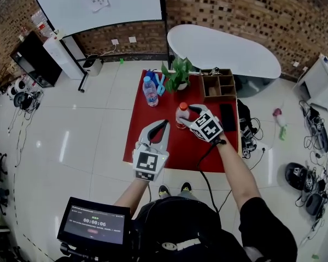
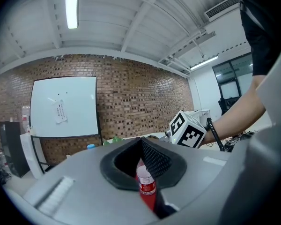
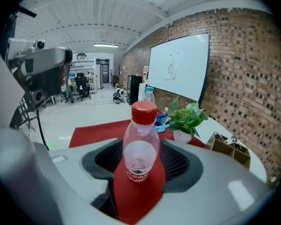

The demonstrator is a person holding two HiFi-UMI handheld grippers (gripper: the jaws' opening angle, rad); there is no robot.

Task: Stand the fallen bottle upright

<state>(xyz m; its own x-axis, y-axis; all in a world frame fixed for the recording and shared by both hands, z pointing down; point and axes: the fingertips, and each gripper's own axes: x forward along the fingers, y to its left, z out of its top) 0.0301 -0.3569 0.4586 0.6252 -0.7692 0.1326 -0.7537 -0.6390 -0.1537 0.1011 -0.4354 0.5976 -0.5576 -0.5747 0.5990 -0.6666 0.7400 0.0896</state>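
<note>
The red desk [image 1: 177,147] carries everything, and the red-capped bottle [image 1: 181,113] stands upright near its middle. The left claw [image 1: 156,131] hovers over the desk just left of that bottle and nearer the person, its 2 jaws apart with nothing between them. The right claw [image 1: 187,117] reaches in from the bottle's right, its 2 jaws spread a little wider than the bottle, which stands between their tips; contact cannot be made out. A wooden organizer [image 1: 218,85] sits behind and right of the bottle, a potted plant [image 1: 177,72] behind it, and a blue-capped bottle [image 1: 150,91] upright behind and to its left.
</note>
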